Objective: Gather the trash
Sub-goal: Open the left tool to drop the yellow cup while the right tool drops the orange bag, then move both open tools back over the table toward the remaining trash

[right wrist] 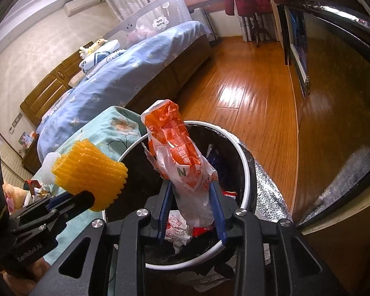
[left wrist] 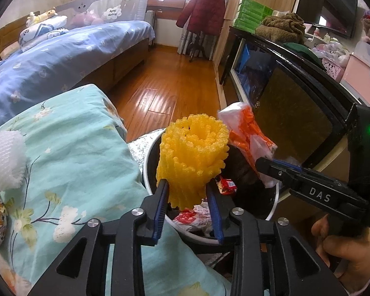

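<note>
Dropping trash is the step now. The left gripper [left wrist: 187, 197] pinches the yellow net [left wrist: 193, 153] and the right gripper [right wrist: 192, 197] pinches the orange bag [right wrist: 177, 153], both over the bin [right wrist: 244, 167]. Both grips look loose, maybe. Next, spread both wide.

The foam net [left wrist: 192, 157] was soft yellow mesh, ribbed and matt. The bag [right wrist: 185, 165] was thin crinkled plastic, glossy orange and white. The bin [right wrist: 244, 162] had a smooth white plastic rim (its outside looked like crinkled silver foil). The floor [left wrist: 165, 83] was glossy wood.
</note>
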`<state>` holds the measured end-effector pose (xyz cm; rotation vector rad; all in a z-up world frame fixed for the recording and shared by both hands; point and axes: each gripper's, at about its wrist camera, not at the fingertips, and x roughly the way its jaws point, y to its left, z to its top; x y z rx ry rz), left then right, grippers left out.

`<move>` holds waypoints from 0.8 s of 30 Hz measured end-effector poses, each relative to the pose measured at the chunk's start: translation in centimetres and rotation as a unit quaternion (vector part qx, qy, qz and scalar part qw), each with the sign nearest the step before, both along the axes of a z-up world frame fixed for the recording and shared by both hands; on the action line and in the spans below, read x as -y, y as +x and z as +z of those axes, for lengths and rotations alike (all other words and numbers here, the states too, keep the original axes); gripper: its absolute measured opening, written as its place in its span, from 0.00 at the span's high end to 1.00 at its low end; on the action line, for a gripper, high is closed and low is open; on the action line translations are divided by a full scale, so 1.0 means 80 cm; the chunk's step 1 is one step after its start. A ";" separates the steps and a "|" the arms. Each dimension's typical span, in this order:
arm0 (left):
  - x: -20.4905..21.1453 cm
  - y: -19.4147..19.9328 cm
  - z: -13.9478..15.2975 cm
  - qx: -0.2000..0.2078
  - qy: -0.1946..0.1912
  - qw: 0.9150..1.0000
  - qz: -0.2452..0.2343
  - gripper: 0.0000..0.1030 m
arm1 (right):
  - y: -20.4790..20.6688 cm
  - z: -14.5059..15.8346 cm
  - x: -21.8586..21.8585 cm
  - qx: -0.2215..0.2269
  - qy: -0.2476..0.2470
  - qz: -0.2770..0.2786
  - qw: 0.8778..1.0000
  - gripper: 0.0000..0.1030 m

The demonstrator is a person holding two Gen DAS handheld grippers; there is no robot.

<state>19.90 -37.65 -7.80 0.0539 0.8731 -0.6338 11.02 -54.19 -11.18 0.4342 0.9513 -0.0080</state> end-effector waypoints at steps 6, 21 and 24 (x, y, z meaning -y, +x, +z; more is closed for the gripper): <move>-0.013 -0.010 0.001 0.003 -0.003 1.000 0.010 0.45 | -0.005 0.004 -0.002 0.011 0.004 -0.003 1.000 0.40; -0.099 -0.061 0.004 -0.001 -0.015 0.997 0.069 0.42 | -0.022 0.026 -0.052 0.035 0.023 0.028 0.999 0.19; -0.122 -0.072 0.007 0.001 -0.019 0.996 0.086 0.42 | -0.027 0.030 -0.072 0.039 0.028 0.041 0.998 0.19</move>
